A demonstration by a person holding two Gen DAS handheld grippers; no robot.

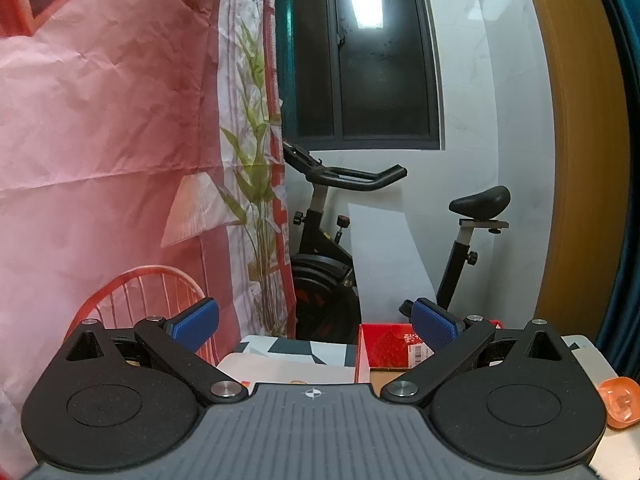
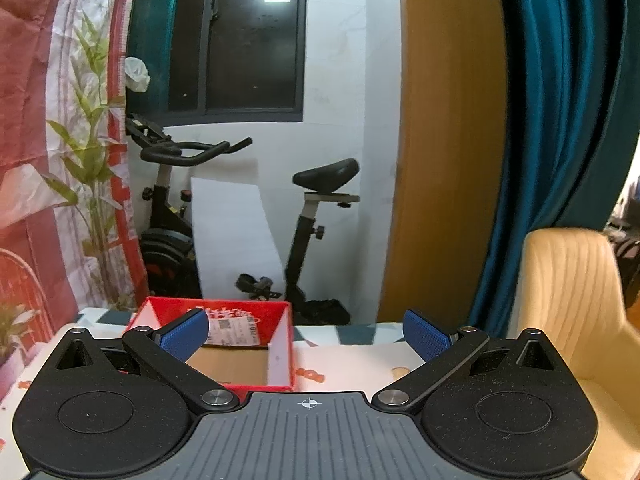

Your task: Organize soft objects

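My left gripper (image 1: pixel 316 326) is open and empty, held above the table and looking level across the room. My right gripper (image 2: pixel 306 334) is open and empty too. An open red cardboard box (image 2: pixel 280 354) stands on the table just ahead of the right gripper, its bare brown floor showing; it also shows in the left wrist view (image 1: pixel 384 348) between the fingers. An orange soft object (image 1: pixel 620 402) lies at the table's right edge in the left wrist view. No other soft object is in sight.
The table (image 2: pixel 356 356) has a white patterned cover. Behind it stand an exercise bike (image 2: pixel 316 208), a white board (image 2: pixel 232 236) and a pink printed backdrop (image 1: pixel 100 140). A cream chair (image 2: pixel 576 304) is at the right, next to a teal curtain (image 2: pixel 552 120).
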